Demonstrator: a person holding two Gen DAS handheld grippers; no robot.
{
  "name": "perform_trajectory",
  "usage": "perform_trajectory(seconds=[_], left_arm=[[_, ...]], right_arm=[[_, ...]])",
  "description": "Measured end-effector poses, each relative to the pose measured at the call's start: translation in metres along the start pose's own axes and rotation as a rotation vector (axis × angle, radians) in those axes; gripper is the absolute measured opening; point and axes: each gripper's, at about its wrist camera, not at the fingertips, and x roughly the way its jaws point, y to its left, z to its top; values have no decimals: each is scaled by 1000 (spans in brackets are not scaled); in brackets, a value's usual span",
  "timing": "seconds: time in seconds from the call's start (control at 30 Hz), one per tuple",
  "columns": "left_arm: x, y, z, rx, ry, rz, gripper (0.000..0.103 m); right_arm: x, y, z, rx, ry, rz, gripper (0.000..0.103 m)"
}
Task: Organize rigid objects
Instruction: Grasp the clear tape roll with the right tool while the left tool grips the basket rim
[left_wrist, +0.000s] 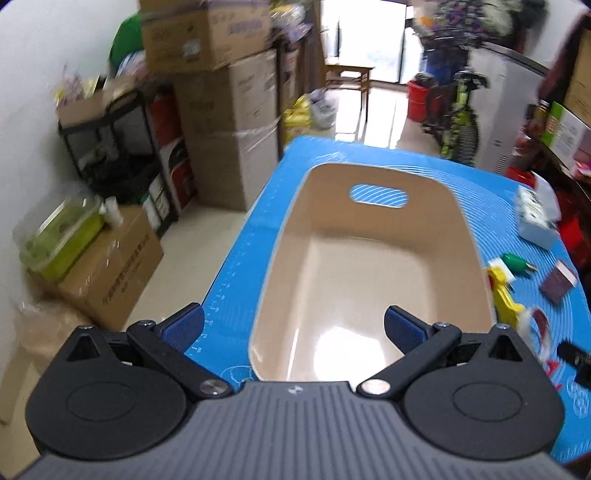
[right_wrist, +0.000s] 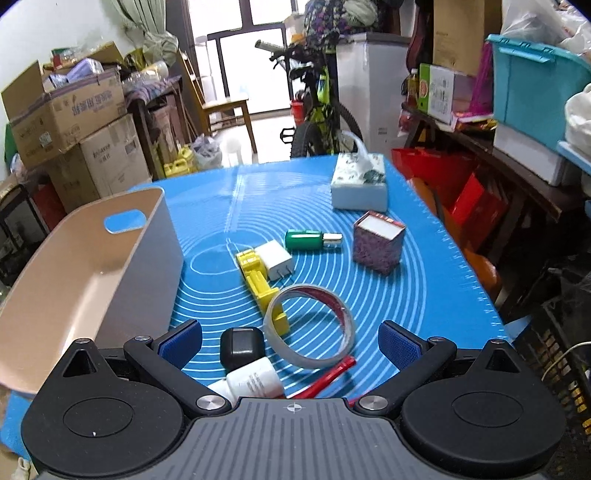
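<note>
Red pen (right_wrist: 327, 378) half hidden beneath right gripper (right_wrist: 291, 341)

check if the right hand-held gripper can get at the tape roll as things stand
Probably yes. The right hand-held gripper is open and empty, and the tape roll lies just ahead on the blue mat. It leans on the yellow toy, with its near rim exposed.

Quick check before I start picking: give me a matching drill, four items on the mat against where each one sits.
Things:
1 tape roll
2 green bottle
3 tissue box
4 white charger

Places:
A far end of the mat
B touching the yellow toy
C nearest the right gripper
D left of the purple box

Pairs: 1-C, 2-D, 3-A, 4-B
</note>
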Motion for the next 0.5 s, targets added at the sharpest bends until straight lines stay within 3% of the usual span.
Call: perform_trajectory(seconds=[0.27, 0.5], left_arm=[[46, 28, 17, -79, 92, 66, 102], [71, 33, 8, -111, 169, 38, 102]], right_arm=[[59, 16, 3, -41, 68, -21, 101], [94, 27, 5, -97, 91, -28, 98]])
